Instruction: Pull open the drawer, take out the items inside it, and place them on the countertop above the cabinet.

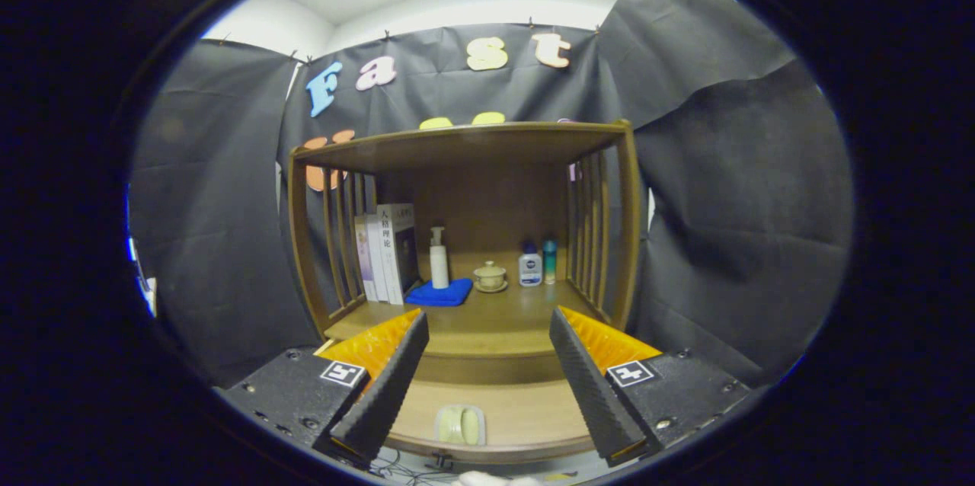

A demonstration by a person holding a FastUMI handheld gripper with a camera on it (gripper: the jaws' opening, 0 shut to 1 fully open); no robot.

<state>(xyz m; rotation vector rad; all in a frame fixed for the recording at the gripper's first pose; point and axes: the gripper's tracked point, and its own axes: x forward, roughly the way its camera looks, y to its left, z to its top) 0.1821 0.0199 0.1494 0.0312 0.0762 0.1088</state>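
Observation:
A wooden cabinet (621, 227) stands ahead against the black cloth. Its countertop (503, 318) lies just beyond my fingertips. Below the countertop's front edge the drawer (533, 414) stands pulled out toward me. On its floor lies a small clear case holding something pale green (460, 425), low between my two fingers and nearer than their tips. My gripper (487, 316) is open, fingers wide apart, with nothing between them. It hovers above the drawer, pointing at the countertop.
At the back of the countertop stand several books (388, 251), a white pump bottle (439, 261) on a folded blue cloth (439, 292), a lidded cup on a saucer (490, 276) and two small bottles (537, 263). Slatted sides and a top shelf (465, 142) enclose it.

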